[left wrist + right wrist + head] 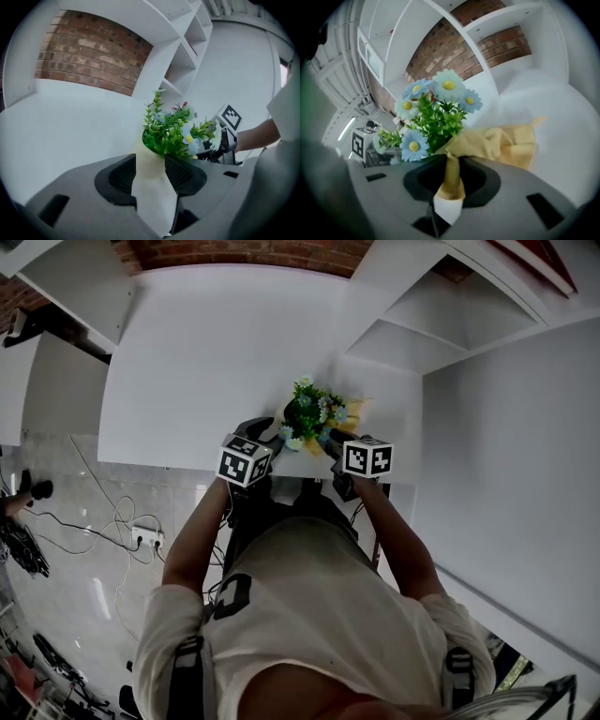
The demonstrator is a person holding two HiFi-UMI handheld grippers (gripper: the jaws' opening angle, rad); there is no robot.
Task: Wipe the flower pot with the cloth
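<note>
Flower pot (152, 197), green sprigs and blue daisies, sits at near edge of white table (206, 352). Left gripper (150, 171) clamps the pale pot body. Right gripper (452, 176) pinches yellow cloth (506, 143), which is bunched against pot's right side.

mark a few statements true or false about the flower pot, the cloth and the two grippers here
1. The right gripper is pinching the yellow cloth. True.
2. The flower pot lies tipped over on the floor. False: it is upright, between the jaws of the left gripper.
3. The flowers are red roses. False: they are pale blue and white daisy-like blooms with yellow centres, among green leaves.
4. A brick wall shows behind the white shelves. True.
5. The left gripper is empty. False: its pads press on the pale pot.
</note>
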